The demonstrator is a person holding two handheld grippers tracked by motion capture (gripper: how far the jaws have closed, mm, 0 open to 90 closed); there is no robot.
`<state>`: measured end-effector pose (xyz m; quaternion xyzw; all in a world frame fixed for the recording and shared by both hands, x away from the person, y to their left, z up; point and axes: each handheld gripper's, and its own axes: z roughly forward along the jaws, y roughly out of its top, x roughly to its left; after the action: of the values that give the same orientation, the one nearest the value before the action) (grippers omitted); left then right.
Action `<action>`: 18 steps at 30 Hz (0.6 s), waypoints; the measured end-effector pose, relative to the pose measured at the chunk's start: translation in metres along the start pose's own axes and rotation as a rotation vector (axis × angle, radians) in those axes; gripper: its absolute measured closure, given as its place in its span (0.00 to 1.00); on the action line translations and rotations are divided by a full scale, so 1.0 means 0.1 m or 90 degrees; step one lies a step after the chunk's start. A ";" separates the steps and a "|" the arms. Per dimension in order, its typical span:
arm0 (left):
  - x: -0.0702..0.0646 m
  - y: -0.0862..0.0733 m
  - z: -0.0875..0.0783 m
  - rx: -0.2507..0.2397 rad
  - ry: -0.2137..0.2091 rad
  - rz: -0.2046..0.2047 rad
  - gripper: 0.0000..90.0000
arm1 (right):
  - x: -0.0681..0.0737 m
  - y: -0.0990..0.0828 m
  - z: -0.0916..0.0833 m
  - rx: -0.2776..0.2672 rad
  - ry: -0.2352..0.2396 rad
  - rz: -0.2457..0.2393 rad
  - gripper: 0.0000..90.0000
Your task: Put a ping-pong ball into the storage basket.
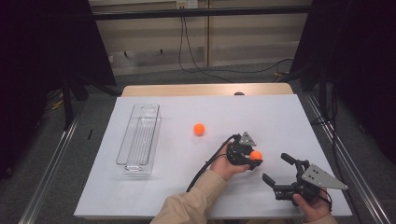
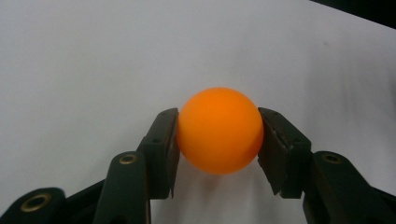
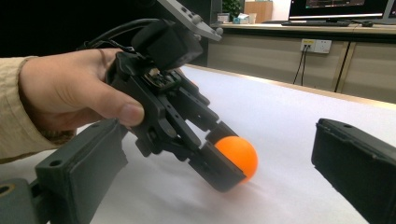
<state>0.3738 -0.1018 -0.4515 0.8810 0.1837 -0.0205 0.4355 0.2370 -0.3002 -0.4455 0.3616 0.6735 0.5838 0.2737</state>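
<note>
An orange ball (image 2: pixel 219 130) rests on the white sheet, pinched on both sides by the pads of my left gripper (image 2: pixel 218 142). In the high view that ball (image 1: pixel 256 154) is right of centre near the front, with the left gripper (image 1: pixel 254 158) shut on it and tilted down. From the right gripper view, the ball (image 3: pixel 240 156) touches the sheet under the left gripper's black jaws. My right gripper (image 1: pixel 275 167) sits a little to the right and nearer the front edge, open, nothing between its jaws. A second orange ball (image 1: pixel 199 129) lies loose mid-table.
A long clear plastic tray (image 1: pixel 140 140) stands on the left part of the white sheet (image 1: pixel 280 116). The table's wooden back edge (image 1: pixel 205 89) runs behind it. Cables trail on the floor beyond, and metal rails flank both sides.
</note>
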 end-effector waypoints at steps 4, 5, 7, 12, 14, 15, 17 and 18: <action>0.01 -0.02 -0.07 -0.006 0.001 -0.005 0.57 | 0.00 0.00 0.00 0.000 0.000 -0.001 0.02; 0.02 -0.02 -0.09 -0.003 0.000 -0.002 0.57 | 0.00 0.00 0.00 0.000 0.000 0.001 0.02; 0.02 -0.02 -0.12 0.004 0.001 0.001 0.57 | 0.00 0.00 0.00 0.000 -0.001 0.001 0.02; 0.04 -0.03 -0.19 0.010 0.002 0.001 0.57 | 0.00 0.00 0.00 0.001 -0.002 -0.001 0.02; 0.04 -0.04 -0.20 0.010 0.000 -0.003 0.57 | 0.00 0.00 0.00 0.001 -0.001 -0.001 0.02; 0.04 -0.04 -0.21 0.013 -0.002 -0.004 0.57 | 0.00 0.00 0.00 0.001 -0.001 -0.002 0.02; 0.04 -0.04 -0.24 0.016 -0.003 -0.003 0.57 | 0.00 0.00 0.00 0.001 -0.001 -0.002 0.02; 0.04 -0.05 -0.25 0.015 -0.003 -0.005 0.57 | 0.00 0.00 0.00 0.000 -0.002 -0.001 0.02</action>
<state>0.3729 -0.0785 -0.4405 0.8854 0.1859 -0.0265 0.4252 0.2369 -0.2997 -0.4454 0.3616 0.6736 0.5830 0.2751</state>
